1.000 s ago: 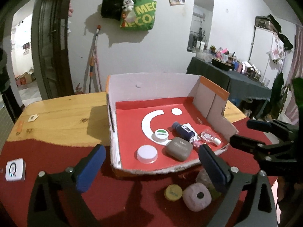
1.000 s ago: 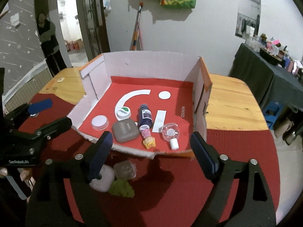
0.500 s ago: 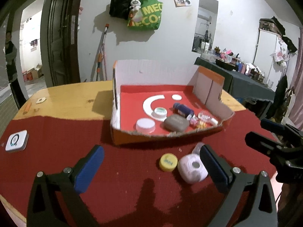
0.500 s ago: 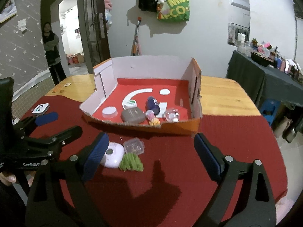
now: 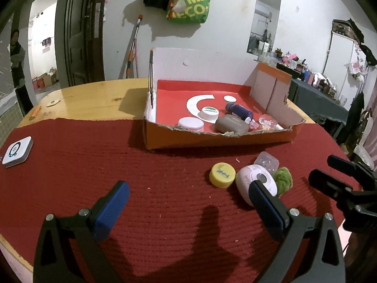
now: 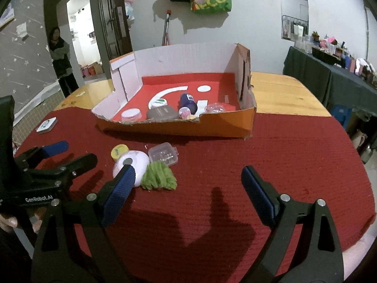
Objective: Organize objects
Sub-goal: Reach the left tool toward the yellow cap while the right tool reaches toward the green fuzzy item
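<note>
Already, several small things lie in the cardboard box (image 6: 226,123). A yellow cap (image 6: 119,151), white case (image 6: 134,162), clear box (image 6: 163,153) and green puff (image 6: 159,176) wait on the desk (image 6: 282,155). Both left tongs (image 5: 188,202) and right tongs (image 6: 188,193) gape wide, empty.

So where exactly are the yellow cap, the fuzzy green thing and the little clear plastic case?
yellow cap (image 5: 222,174), left wrist view, centre of its top face.
fuzzy green thing (image 6: 159,176), right wrist view, middle of the tuft.
clear plastic case (image 6: 163,153), right wrist view, centre of its lid.
</note>
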### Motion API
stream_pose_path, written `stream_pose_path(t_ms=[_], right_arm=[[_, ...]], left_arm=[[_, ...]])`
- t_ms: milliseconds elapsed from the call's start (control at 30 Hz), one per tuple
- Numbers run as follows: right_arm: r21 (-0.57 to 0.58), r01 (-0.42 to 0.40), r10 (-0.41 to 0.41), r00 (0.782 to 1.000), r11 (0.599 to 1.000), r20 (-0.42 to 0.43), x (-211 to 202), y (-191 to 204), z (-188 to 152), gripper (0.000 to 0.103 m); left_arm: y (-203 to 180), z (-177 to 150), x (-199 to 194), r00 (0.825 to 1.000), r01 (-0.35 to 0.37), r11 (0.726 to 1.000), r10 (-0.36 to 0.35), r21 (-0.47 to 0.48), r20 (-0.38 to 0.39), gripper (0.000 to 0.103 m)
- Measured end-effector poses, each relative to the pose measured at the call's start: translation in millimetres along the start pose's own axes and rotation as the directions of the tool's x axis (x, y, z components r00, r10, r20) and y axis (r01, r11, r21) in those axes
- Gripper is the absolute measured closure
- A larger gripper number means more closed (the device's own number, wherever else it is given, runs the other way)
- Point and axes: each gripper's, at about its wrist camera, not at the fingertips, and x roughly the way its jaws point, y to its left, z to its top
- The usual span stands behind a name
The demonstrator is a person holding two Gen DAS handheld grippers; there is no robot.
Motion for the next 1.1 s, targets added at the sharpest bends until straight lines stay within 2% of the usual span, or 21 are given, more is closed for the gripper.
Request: stream_pose_path(t_ms=[400,633,900,1100], right_arm=[[-0.002,-0.015,0.015,0.999,1.000,-0.031,8,-1,-4,0.011],[-0.015,-0.058,0.057,0.994,0.998,-0.097,21,5,-11,0.011],[-0.054,-0.009,0.001,0.987,0.999,-0.158,40,8,-14,0.011],[-0.049,0.021,-0.029,0.987,0.999,-0.160,46,0,-10,0.011]], left_arm=[[1,2,7,0.999,0.017,1.000,-0.017,0.004,-0.030,0.000],[9,6,10,0.999,-0.001,1.000,0.001,0.017,-0.044,0.000],[14,8,20,0.995,0.021,0.997,-0.015,0.068,-0.101,0.000],[15,6,30,0.986,0.066,0.993,-0.050,0.095,-0.159,0.000]])
